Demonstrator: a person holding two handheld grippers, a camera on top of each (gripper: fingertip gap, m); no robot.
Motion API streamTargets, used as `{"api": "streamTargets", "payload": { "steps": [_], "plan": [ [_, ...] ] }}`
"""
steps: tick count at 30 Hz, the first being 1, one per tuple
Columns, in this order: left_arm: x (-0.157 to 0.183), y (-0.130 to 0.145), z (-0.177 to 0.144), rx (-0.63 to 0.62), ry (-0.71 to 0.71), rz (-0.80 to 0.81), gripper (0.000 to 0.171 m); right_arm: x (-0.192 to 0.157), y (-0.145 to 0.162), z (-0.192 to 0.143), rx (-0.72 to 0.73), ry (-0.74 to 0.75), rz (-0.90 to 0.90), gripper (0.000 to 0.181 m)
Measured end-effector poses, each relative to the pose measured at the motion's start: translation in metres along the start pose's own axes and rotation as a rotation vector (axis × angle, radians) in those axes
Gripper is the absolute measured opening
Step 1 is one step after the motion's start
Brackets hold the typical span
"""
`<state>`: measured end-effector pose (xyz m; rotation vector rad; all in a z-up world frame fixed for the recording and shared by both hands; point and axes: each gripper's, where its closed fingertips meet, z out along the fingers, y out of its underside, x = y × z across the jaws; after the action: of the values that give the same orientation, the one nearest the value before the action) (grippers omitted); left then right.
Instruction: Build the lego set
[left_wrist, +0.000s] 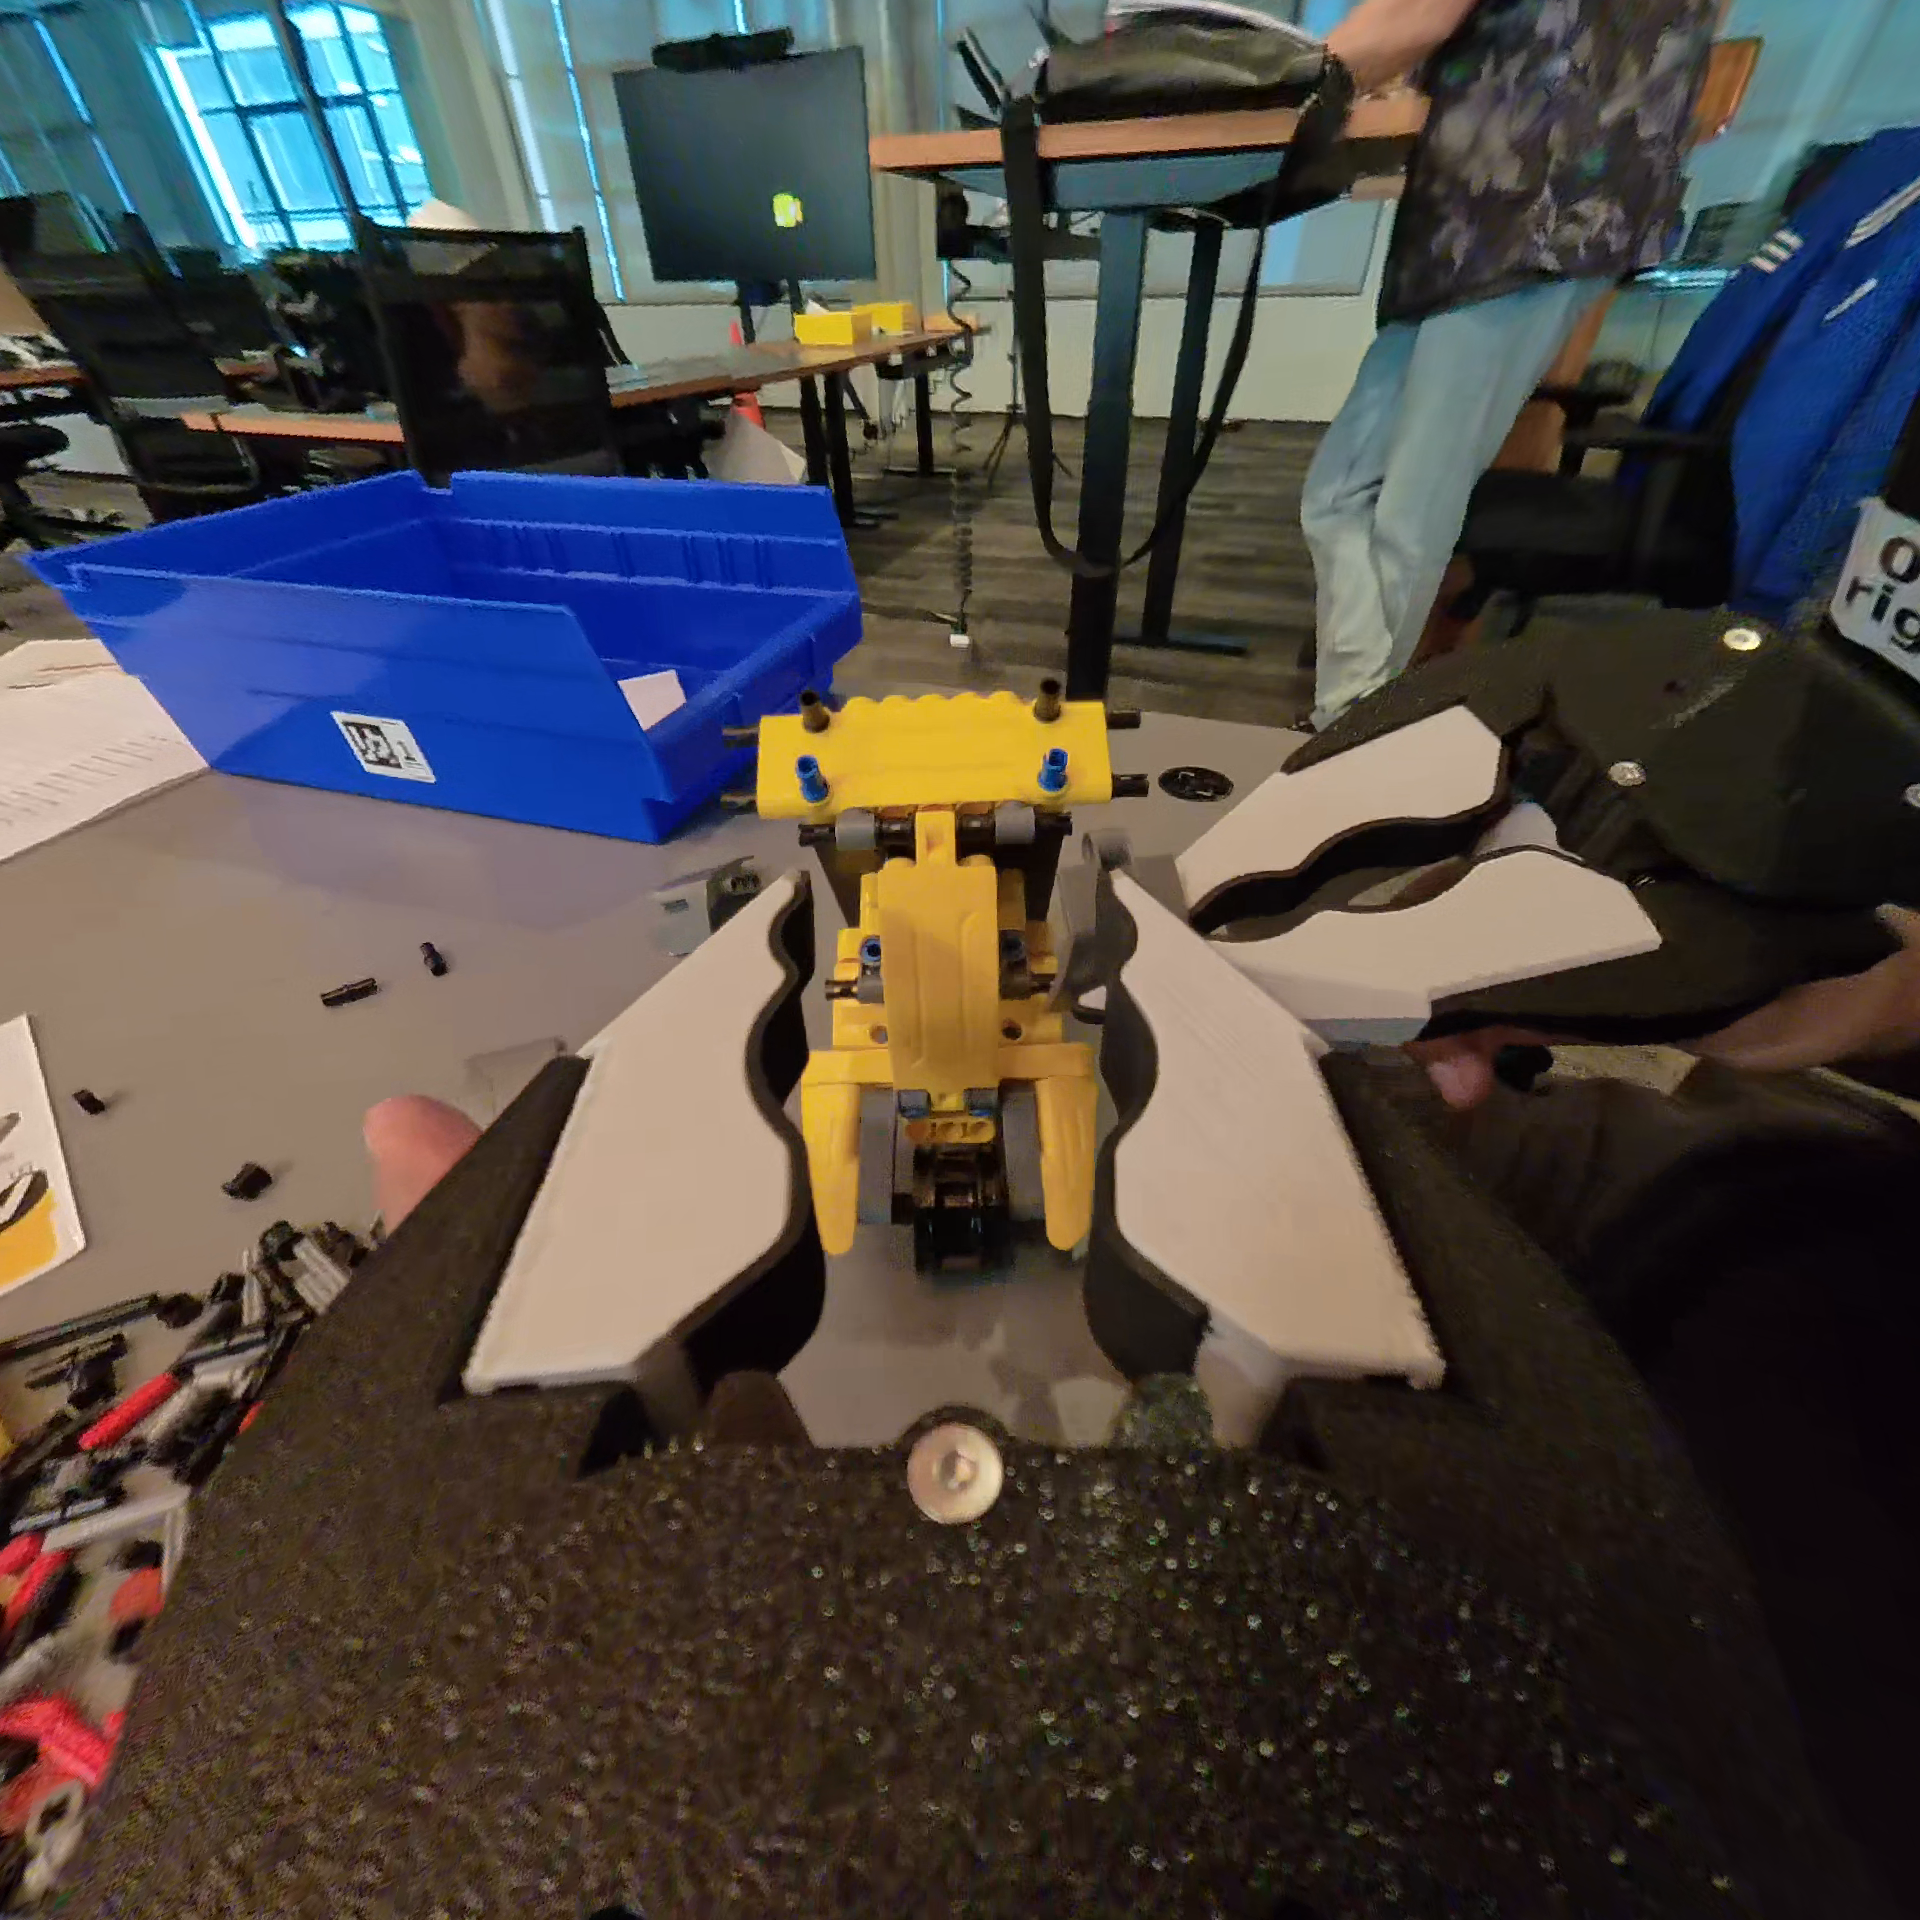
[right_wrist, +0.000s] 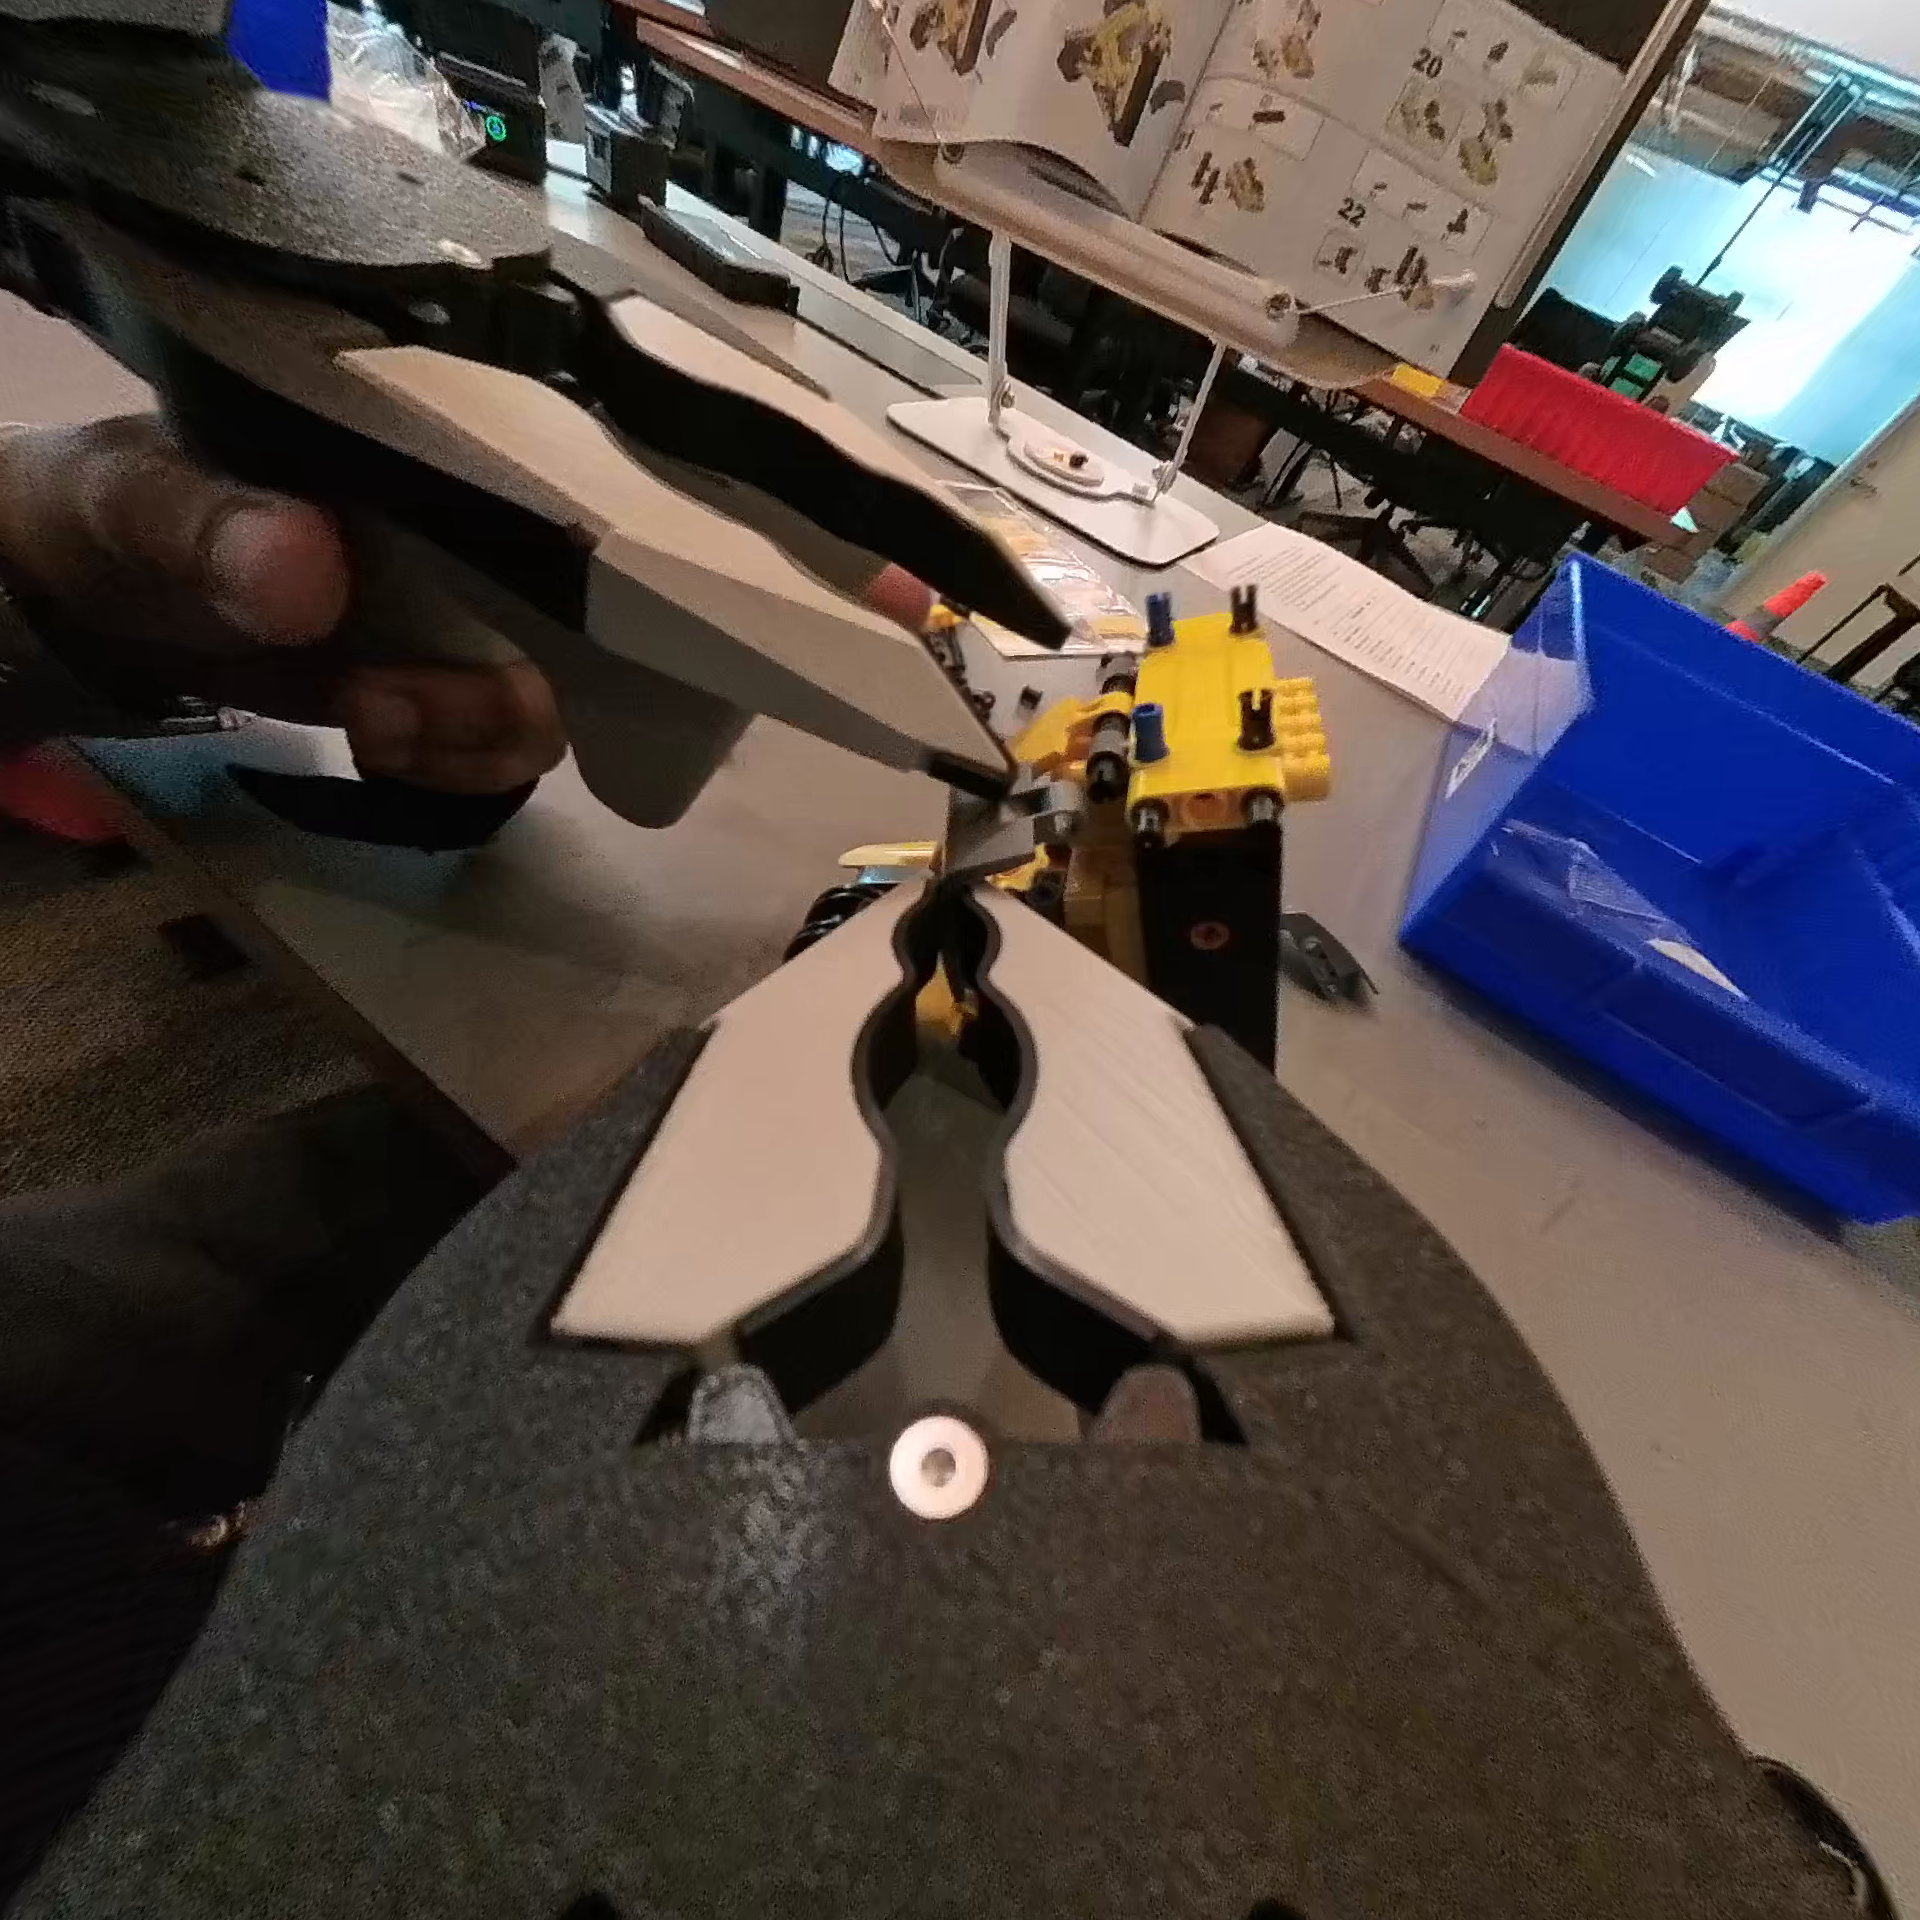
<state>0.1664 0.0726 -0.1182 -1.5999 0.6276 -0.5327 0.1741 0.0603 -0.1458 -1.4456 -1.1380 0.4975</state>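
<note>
A yellow brick-built vehicle model (left_wrist: 951, 997) stands on the grey table (left_wrist: 416, 935), its wide yellow front with blue and black pins pointing away. My left gripper (left_wrist: 956, 883) straddles the model, its white fingers pressed to both sides. My right gripper (left_wrist: 1195, 914) comes in from the right, shut, its tips at the model's right side by a small grey piece (left_wrist: 1112, 850). In the right wrist view my right gripper (right_wrist: 940, 894) pinches that grey piece (right_wrist: 997, 836) against the model (right_wrist: 1205, 727). The left gripper (right_wrist: 1018, 701) reaches in from the upper left.
A blue bin (left_wrist: 416, 665) stands behind the model on the left and shows at the right in the right wrist view (right_wrist: 1662, 935). Loose black, grey and red pieces (left_wrist: 125, 1403) lie at the near left. An instruction booklet (right_wrist: 1247, 104) sits on a stand. A person (left_wrist: 1455, 416) stands beyond the table. Left and right tips are no more than a few centimetres apart.
</note>
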Motion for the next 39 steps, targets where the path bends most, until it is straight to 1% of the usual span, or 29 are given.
{"api": "streamTargets", "payload": {
  "steps": [5, 10, 17, 33, 39],
  "plan": [
    [-0.004, -0.009, 0.006, 0.054, 0.063, -0.065, 0.056, 0.005, -0.004, -0.002, -0.005, 0.008, 0.017, 0.001],
    [-0.008, -0.011, 0.006, 0.074, 0.096, -0.135, 0.058, 0.005, -0.001, 0.000, -0.019, 0.004, 0.027, 0.002],
    [-0.003, -0.006, 0.012, 0.043, 0.101, -0.100, 0.059, 0.004, -0.003, 0.000, -0.016, -0.033, 0.095, 0.001],
    [0.001, -0.005, 0.010, 0.028, 0.118, -0.079, 0.065, 0.004, -0.003, 0.003, -0.025, -0.003, 0.036, 0.002],
    [-0.010, -0.015, 0.006, 0.078, 0.099, -0.136, 0.066, 0.005, -0.002, 0.006, -0.042, 0.046, 0.002, 0.002]
  ]
}}
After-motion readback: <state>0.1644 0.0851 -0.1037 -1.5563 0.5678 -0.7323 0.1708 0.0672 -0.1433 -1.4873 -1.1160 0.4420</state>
